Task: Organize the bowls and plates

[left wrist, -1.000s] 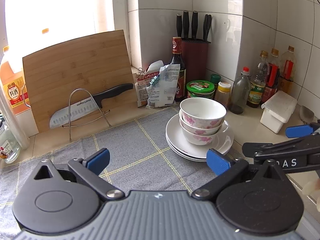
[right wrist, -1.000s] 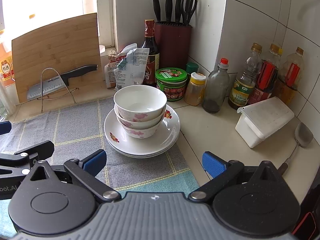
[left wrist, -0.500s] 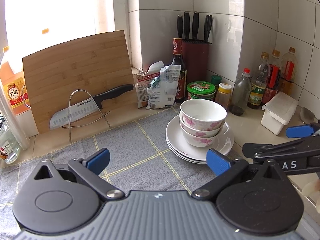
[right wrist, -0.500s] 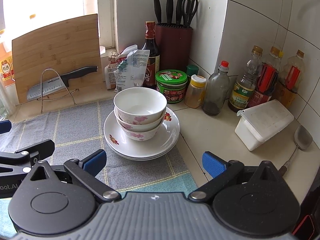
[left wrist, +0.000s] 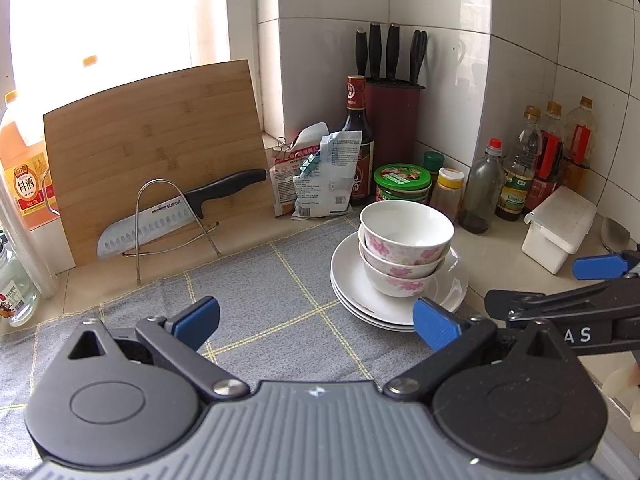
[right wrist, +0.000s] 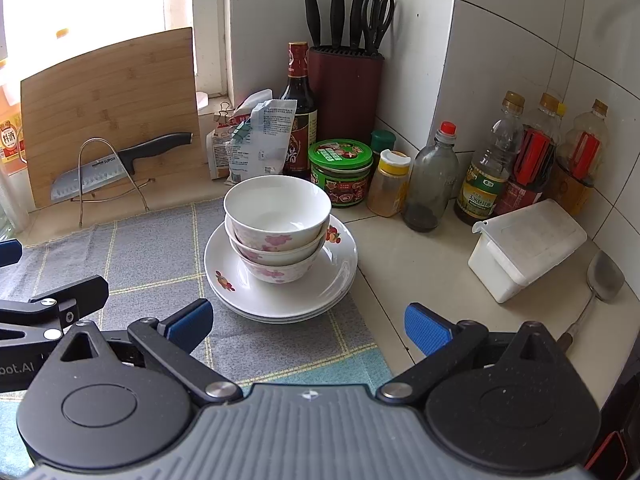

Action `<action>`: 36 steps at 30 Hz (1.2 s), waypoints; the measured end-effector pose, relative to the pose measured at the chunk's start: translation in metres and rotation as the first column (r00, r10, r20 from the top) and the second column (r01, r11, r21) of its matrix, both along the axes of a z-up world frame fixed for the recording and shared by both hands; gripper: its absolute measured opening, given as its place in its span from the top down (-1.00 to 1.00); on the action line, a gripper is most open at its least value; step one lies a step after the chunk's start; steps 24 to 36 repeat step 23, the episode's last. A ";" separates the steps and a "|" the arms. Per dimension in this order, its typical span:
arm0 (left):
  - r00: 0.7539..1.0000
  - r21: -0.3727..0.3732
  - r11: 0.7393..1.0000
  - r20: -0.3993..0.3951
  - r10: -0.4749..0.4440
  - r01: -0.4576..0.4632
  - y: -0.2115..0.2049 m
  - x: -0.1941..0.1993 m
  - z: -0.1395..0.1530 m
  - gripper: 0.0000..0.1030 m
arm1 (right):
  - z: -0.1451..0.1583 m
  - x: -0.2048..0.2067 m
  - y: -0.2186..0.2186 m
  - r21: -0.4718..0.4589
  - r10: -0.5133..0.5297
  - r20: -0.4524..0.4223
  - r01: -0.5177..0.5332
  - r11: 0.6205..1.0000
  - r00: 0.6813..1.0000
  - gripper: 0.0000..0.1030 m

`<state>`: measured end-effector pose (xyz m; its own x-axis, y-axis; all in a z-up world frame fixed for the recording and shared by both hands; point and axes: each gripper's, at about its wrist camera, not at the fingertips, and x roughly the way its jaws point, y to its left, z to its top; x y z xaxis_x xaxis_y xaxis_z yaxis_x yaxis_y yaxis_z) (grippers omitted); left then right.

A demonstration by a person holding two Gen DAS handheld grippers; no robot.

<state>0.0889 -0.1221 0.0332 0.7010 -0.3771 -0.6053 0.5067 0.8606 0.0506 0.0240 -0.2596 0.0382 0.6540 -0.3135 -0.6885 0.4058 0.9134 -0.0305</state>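
While both grippers hang back with fingers spread and empty, the three nested floral bowls sit on stacked plates at the grey cloth's edge on the bench: glazed, slippery, breakable. I'd pinch the top bowl's rim.

A: Free room? The grey cloth left of the stacked bowls and plates is bare up to the knife rack. Open approach from the near side too.

B: Right side?

A: Bare strip of bench between the plates and the white box; a spatula lies past the box.

B: Behind the stack?

A: Crowded. The green-lid jar, the spice jar, the packets and the bottles are close behind, the knife block in the corner. The other gripper is just right of the plates in the left wrist view.
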 end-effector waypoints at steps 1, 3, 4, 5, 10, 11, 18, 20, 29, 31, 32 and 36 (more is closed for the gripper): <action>1.000 0.000 1.000 -0.001 0.000 0.000 -0.001 0.000 0.000 -0.99 | 0.000 0.000 0.000 0.000 -0.001 0.000 0.001 1.000 1.000 -1.00; 1.000 -0.001 1.000 -0.004 -0.001 0.001 -0.003 0.001 -0.001 -0.99 | 0.000 0.000 -0.001 0.000 -0.003 -0.002 0.003 1.000 1.000 -1.00; 1.000 0.000 1.000 -0.004 -0.001 0.001 -0.003 0.001 -0.001 -0.99 | 0.000 0.000 -0.001 0.000 -0.004 -0.002 0.004 1.000 1.000 -1.00; 1.000 0.000 1.000 -0.004 -0.001 0.001 -0.004 0.001 -0.001 -0.99 | -0.001 0.000 -0.002 0.001 -0.005 -0.003 0.005 1.000 1.000 -1.00; 1.000 -0.001 1.000 -0.004 -0.001 0.001 -0.004 0.001 -0.001 -0.99 | -0.001 0.000 -0.003 0.003 -0.011 -0.004 0.011 1.000 1.000 -1.00; 1.000 -0.001 1.000 -0.004 -0.001 0.001 -0.004 0.001 -0.001 -0.99 | -0.001 0.000 -0.003 0.003 -0.011 -0.004 0.011 1.000 1.000 -1.00; 1.000 -0.001 1.000 -0.005 -0.002 0.002 -0.004 0.001 -0.001 -0.99 | -0.002 -0.001 -0.004 0.006 -0.013 -0.005 0.013 1.000 1.000 -1.00; 1.000 -0.001 1.000 -0.005 -0.002 0.002 -0.004 0.001 -0.001 -0.99 | -0.002 -0.002 -0.005 0.007 -0.014 -0.005 0.014 1.000 1.000 -1.00; 1.000 -0.001 1.000 -0.005 -0.002 0.002 -0.003 0.001 0.000 -0.99 | -0.002 -0.002 -0.004 0.006 -0.014 -0.005 0.015 1.000 1.000 -1.00; 1.000 -0.001 1.000 -0.005 -0.002 0.002 -0.003 0.001 0.000 -0.99 | -0.002 -0.002 -0.004 0.006 -0.014 -0.005 0.015 1.000 1.000 -1.00; 1.000 -0.001 1.000 -0.005 -0.002 0.002 -0.003 0.001 0.000 -0.99 | -0.002 -0.002 -0.004 0.006 -0.014 -0.005 0.015 1.000 1.000 -1.00; 1.000 -0.001 1.000 -0.005 -0.002 0.002 -0.003 0.001 0.000 -0.99 | -0.002 -0.002 -0.004 0.006 -0.014 -0.005 0.015 1.000 1.000 -1.00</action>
